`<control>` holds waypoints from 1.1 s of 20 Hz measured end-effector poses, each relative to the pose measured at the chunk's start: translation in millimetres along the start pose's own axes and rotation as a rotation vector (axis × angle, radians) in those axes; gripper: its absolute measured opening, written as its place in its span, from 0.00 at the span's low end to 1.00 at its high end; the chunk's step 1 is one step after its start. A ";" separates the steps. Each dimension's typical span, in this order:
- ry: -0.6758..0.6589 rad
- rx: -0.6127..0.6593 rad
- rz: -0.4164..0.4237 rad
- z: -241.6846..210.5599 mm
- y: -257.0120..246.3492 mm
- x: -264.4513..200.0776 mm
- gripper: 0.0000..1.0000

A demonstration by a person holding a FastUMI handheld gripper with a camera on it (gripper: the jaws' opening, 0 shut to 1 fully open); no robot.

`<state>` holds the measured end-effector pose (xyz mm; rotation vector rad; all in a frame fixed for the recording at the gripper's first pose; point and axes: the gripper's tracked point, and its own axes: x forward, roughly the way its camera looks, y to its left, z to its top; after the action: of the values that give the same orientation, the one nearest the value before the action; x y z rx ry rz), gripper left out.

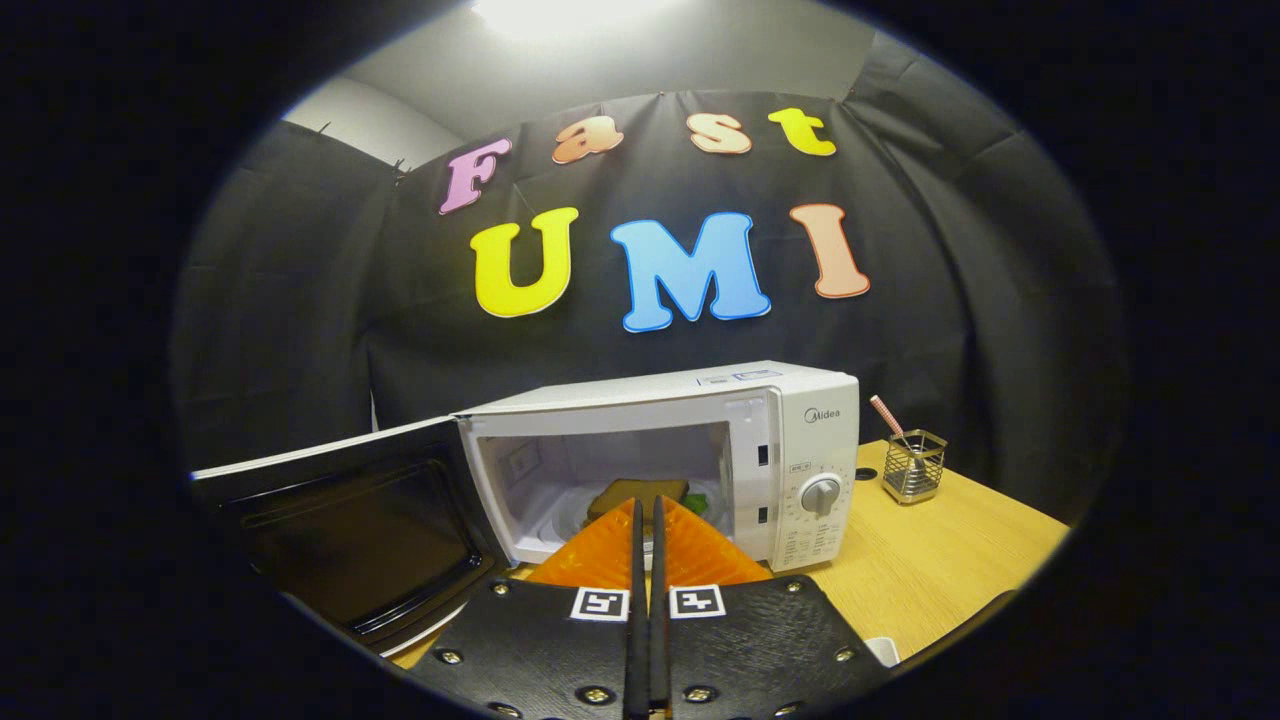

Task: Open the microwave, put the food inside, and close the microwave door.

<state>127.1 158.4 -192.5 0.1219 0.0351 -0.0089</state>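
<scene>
A white microwave (790, 395) stands on a wooden table (930, 575) with its door (360, 520) swung wide open to the left. Inside the cavity lies the food (612, 491), a brown slice of bread with something green (700, 500) beside it, on the turntable. My gripper (646, 503) is shut, its fingers pressed together with nothing between them. Its tips point into the open cavity just in front of the food, and they hide the food's near edge. I cannot tell whether the tips touch the food.
The control panel with a round knob (821, 494) sits to the right of the cavity. A wire mesh holder (915, 466) with a striped straw (886, 415) stands on the table right of the microwave. The open door juts toward me on the left.
</scene>
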 end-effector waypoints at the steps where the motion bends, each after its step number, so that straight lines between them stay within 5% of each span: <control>1: 0.003 0.000 0.012 1.0 4.2 -7.5 0.01; 15: -0.038 0.013 0.232 19.5 102.0 -105.3 0.01; 22: 0.013 0.045 0.407 2.0 179.8 -136.4 0.00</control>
<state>-7.2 337.5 -163.8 0.1724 0.0230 0.3974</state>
